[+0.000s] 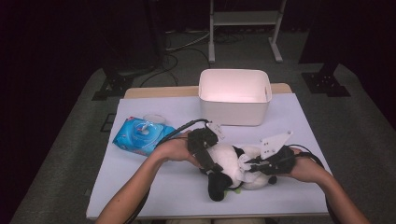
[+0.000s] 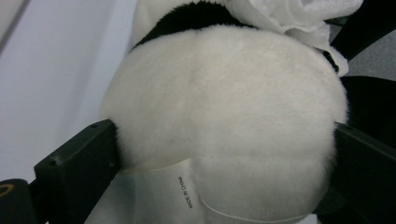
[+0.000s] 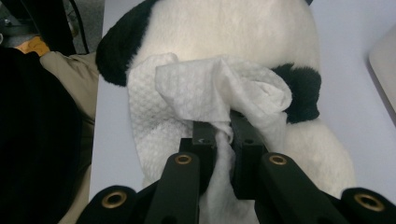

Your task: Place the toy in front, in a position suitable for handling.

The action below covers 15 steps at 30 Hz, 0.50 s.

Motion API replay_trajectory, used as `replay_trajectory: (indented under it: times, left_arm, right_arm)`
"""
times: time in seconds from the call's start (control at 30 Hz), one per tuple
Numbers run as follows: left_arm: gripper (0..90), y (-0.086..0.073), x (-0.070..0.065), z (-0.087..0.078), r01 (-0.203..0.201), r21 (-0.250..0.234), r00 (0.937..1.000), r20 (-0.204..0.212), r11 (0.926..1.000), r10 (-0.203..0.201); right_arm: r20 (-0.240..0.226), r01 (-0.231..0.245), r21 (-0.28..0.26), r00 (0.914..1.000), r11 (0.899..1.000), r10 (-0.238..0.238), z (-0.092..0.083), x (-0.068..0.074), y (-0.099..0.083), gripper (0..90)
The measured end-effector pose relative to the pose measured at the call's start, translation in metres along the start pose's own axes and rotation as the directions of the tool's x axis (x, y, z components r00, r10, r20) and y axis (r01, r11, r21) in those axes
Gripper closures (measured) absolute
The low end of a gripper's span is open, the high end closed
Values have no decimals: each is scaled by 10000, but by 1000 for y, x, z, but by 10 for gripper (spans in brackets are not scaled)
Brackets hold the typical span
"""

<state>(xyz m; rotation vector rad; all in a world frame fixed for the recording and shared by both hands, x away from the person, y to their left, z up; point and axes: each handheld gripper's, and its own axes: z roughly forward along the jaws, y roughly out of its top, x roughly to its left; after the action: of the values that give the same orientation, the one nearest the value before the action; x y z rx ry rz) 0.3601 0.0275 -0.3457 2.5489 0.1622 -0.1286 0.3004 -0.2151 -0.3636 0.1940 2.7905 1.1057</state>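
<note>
A black-and-white plush panda lies on the white table cover near the front edge. My left gripper comes in from the left, and its jaws stand wide on either side of the panda's white body, both pressing into the fur. My right gripper reaches in from the right, shut on a crumpled white wet wipe. The wipe rests against the panda's fur beside a black patch. In the left gripper view the wipe shows at the top right.
A blue pack of wet wipes lies left of the hands, with a clear round lid behind it. A white bin stands at the back centre. The person's trousers show at the table's near edge.
</note>
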Motion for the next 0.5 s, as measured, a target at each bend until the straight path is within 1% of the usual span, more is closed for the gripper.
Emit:
replay_trajectory:
  times: [0.07, 0.13, 0.23, 0.33, 0.5]
  left_arm:
    - [22, 7, 2, 1, -175, 12, 9998, -15, 9998, 175]
    - [30, 13, 4, 1, -333, -54, 9994, -31, 9994, 333]
    - [30, 20, 8, 0, -468, -114, 9989, 0, 9988, 468]
    - [30, 24, 13, 1, -543, -72, 9984, 121, 9985, 544]
    - [30, 24, 19, 1, -519, 64, 9986, 118, 9986, 519]
  right_arm:
    - [100, -44, -64, 9999, 10000, 45, -4, 0, -5, 819]
    - [159, -217, -164, 9996, 9996, 220, -7, 1, -10, 819]
    - [221, -294, -267, 9993, 9992, 300, -12, 0, -16, 818]
    - [196, -456, -333, 9987, 9984, 463, -15, 0, -21, 819]
    - [145, -608, -442, 9980, 9972, 615, -13, 0, -23, 818]
